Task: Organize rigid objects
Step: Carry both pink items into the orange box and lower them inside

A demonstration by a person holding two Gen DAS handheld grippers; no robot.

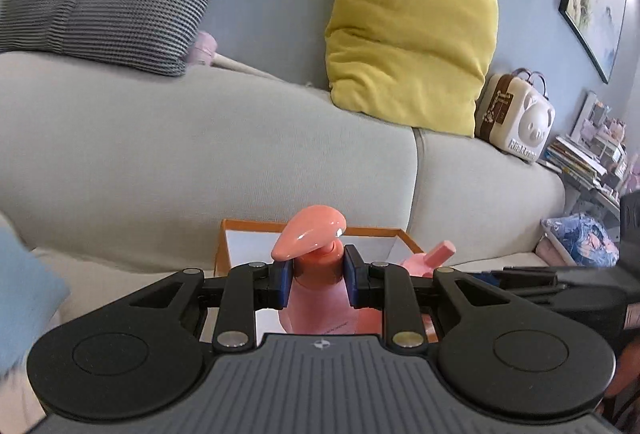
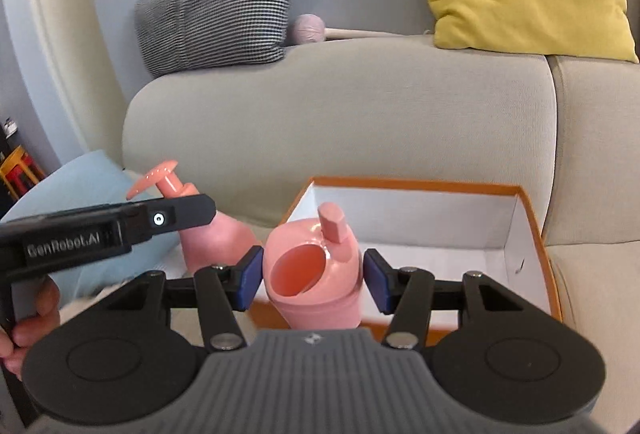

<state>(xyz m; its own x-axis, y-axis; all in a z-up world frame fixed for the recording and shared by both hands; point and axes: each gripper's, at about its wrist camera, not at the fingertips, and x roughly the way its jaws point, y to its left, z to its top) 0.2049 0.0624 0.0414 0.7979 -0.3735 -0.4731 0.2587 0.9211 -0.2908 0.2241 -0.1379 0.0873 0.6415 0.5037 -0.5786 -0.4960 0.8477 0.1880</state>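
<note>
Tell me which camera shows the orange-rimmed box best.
The right wrist view: the orange-rimmed box shows its open white interior, far wall and right rim. In the left wrist view only its back rim and a corner show behind the pump bottle held in the left hand-held gripper.

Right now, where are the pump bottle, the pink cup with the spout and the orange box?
pump bottle (image 1: 310, 240), left wrist view, on its pump head.
pink cup (image 2: 316, 298), right wrist view, on its body.
orange box (image 2: 532, 222), right wrist view, on its right rim.
</note>
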